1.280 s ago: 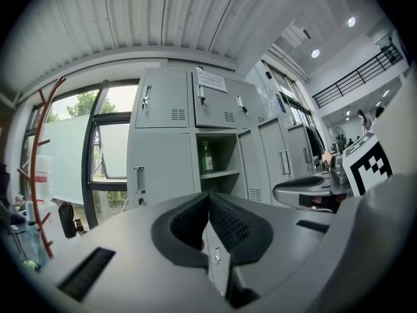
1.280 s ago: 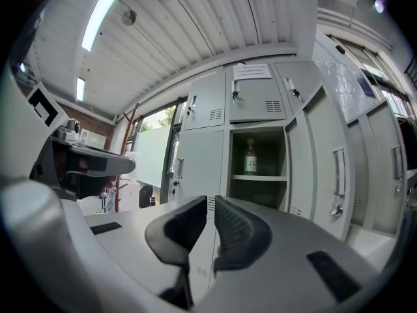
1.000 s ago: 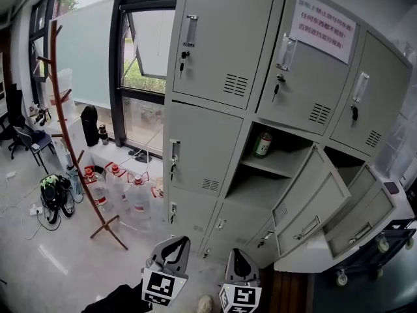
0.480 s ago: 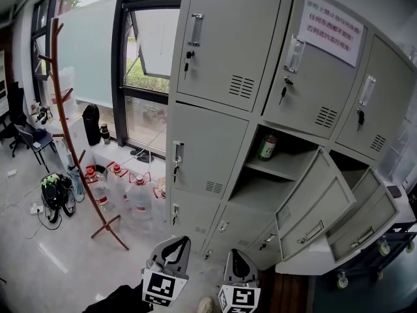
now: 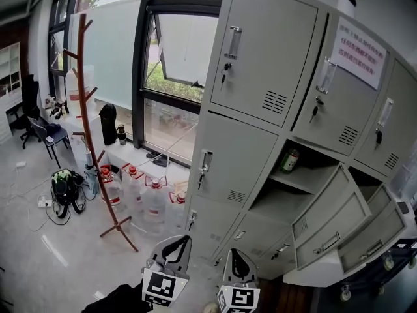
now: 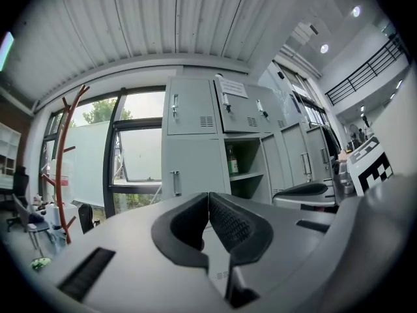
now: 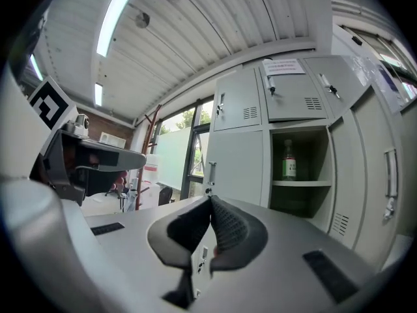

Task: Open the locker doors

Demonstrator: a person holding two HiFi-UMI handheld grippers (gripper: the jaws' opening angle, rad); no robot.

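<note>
The grey locker cabinet [image 5: 260, 109] fills the right of the head view. Its top three doors and the left-column middle door [image 5: 228, 165] are shut. The centre compartment stands open with a green bottle [image 5: 289, 160] on its shelf, and two doors [image 5: 328, 222] hang open at the lower right. My left gripper [image 5: 179, 241] and right gripper [image 5: 238, 254] sit low at the bottom edge, well short of the lockers. Both are shut with nothing between the pads. The left gripper [image 6: 208, 197] points at the shut middle door. The right gripper [image 7: 210, 201] also faces the cabinet.
A red-brown coat rack [image 5: 91, 122] stands on the floor at left. Several large water bottles [image 5: 140, 197] line the window wall beside the cabinet. A backpack [image 5: 65, 189] lies on the floor and a chair [image 5: 40, 132] stands far left. A wheeled cart [image 5: 391, 261] is at lower right.
The head view has swung left, so the lockers now sit further right in frame and more window shows. Both grippers stay shut at the same place at the bottom.
</note>
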